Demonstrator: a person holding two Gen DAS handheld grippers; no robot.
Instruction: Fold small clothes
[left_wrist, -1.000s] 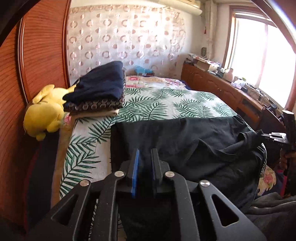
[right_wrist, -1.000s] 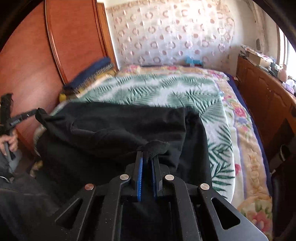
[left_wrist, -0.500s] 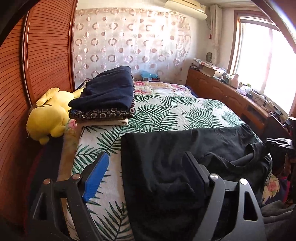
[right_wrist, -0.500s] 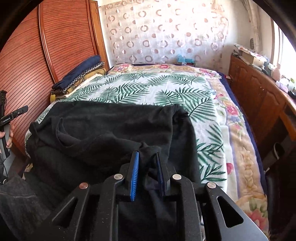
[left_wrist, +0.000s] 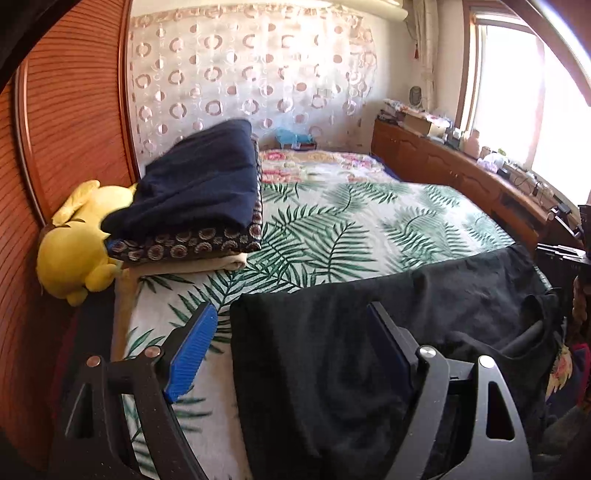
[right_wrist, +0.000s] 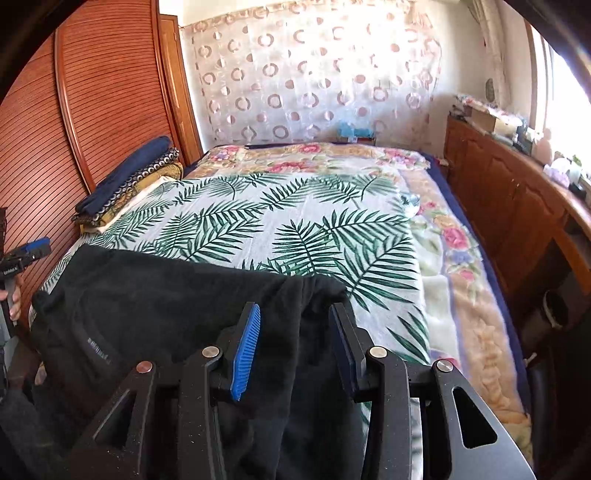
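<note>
A black garment (left_wrist: 369, 332) lies spread across the near end of the bed, its lower part hanging over the edge. It also shows in the right wrist view (right_wrist: 166, 306). My left gripper (left_wrist: 291, 350) is open above the garment's left edge, holding nothing. My right gripper (right_wrist: 295, 343) is open above the garment's right edge, with loose cloth between its jaws. The left gripper shows at the left edge of the right wrist view (right_wrist: 26, 254).
The bed has a palm-leaf sheet (left_wrist: 351, 229) over a floral blanket (right_wrist: 461, 258). A stack of folded clothes (left_wrist: 199, 199) and a yellow plush toy (left_wrist: 74, 251) sit at the left. A wooden wardrobe (right_wrist: 92, 110) stands left, a wooden cabinet (right_wrist: 517, 206) right.
Both grippers were shut on the black garment and have opened, letting it go. The left opened first, then the right. Both have pulled back and up a little.
</note>
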